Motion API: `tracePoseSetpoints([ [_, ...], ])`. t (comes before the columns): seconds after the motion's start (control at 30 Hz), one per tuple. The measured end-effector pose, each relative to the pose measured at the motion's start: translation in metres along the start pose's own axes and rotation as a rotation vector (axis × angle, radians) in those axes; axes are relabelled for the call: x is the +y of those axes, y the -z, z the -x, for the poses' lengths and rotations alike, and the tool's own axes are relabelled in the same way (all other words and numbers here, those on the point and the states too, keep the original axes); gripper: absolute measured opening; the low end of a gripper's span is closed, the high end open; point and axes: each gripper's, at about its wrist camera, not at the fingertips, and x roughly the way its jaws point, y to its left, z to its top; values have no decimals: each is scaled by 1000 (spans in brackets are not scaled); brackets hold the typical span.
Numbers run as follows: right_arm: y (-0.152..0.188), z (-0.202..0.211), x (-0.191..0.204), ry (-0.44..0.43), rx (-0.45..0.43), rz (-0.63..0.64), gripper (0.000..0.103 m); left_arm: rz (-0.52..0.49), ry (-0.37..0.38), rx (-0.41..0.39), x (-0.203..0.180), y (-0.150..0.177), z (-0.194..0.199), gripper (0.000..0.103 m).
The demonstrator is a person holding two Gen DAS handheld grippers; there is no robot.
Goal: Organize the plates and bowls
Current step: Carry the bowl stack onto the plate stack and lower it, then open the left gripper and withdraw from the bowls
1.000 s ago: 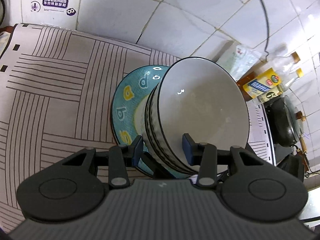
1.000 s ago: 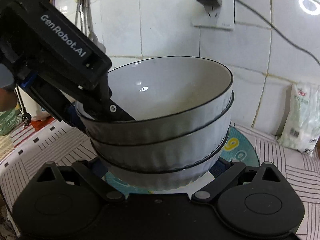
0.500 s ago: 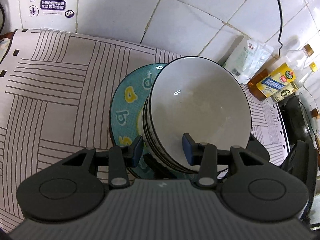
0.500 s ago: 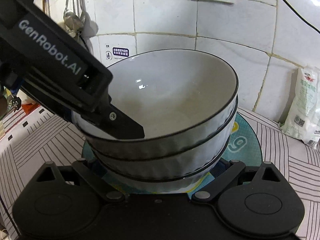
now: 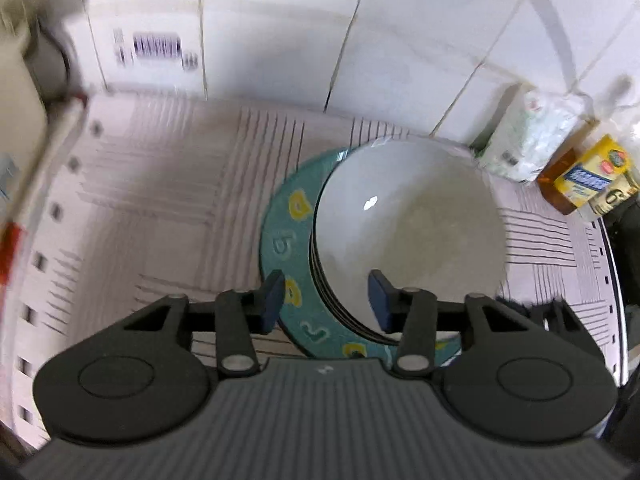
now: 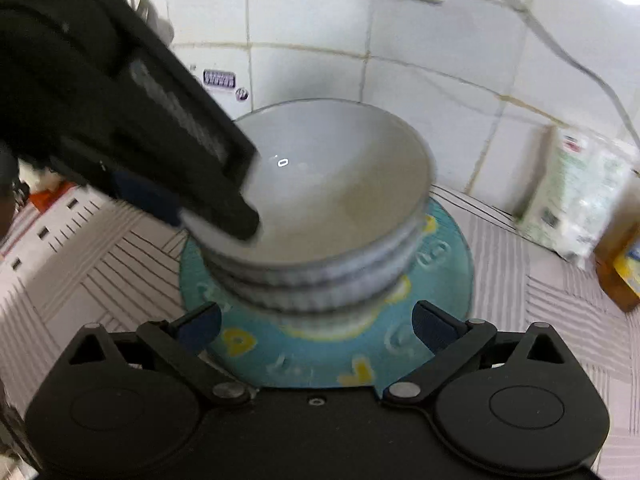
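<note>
Where the frames are sharp enough to read, the teal plate [image 6: 404, 344] shows raised numerals and yellow shapes around its rim, a "5" and "3" at centre-left of the left wrist view; the purple-and-white sticker [image 5: 158, 49] on the wall tile at upper left is too blurred to read, as is the yellow-labelled bottle [image 5: 588, 178] at right edge, apart from a "6" below it. A stack of bowls [image 6: 332, 216], white inside with ribbed outer walls, sits on the plate at frame centre. Left gripper [image 5: 326, 300]: fingers parted, one pad over the plate rim, the other inside the top bowl's rim, neither visibly pressing; released. Right gripper [image 6: 316, 326]: fingers spread wide, low in frame on either side of the plate's near edge, holding nothing. Surface: a pale cloth [image 5: 160, 208] with dark line-block pattern. Wall: white tiles [image 6: 308, 4], cable and socket at top. A white printed packet [image 6: 576, 188] leans at right against the wall.
</note>
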Motion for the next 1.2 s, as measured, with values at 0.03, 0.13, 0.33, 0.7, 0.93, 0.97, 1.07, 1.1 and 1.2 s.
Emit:
tracePoseSetpoints([
  [0.03, 3, 9, 0, -3, -8, -18, 103, -9, -4, -12, -1, 1, 11, 54],
  [0.13, 12, 32, -1, -20, -19, -63, 103, -54, -5, -14, -6, 5, 39, 55],
  [0.33, 27, 60, 1, -17, 3, -157, 103, -102, -31, -50, -15, 22, 88, 55],
  [0.7, 31, 133, -8, 168, 22, -233, 103, -116, -50, -57, -22, 56, 154, 62],
  [0.93, 35, 194, -10, 296, -71, -247, 103, -142, -25, -86, -24, 75, 189, 78],
  [0.97, 36, 202, -8, 298, -87, -244, 103, -143, -27, -90, -24, 77, 193, 79],
  [1.07, 34, 221, -2, 323, -108, -236, 103, -147, -27, -100, -23, 85, 200, 82],
  [1.1, 35, 228, 0, 332, -113, -234, 103, -147, -29, -105, -23, 88, 203, 84],
  [1.2, 36, 242, 6, 350, -123, -237, 103, -136, -41, -122, -19, 96, 212, 86],
])
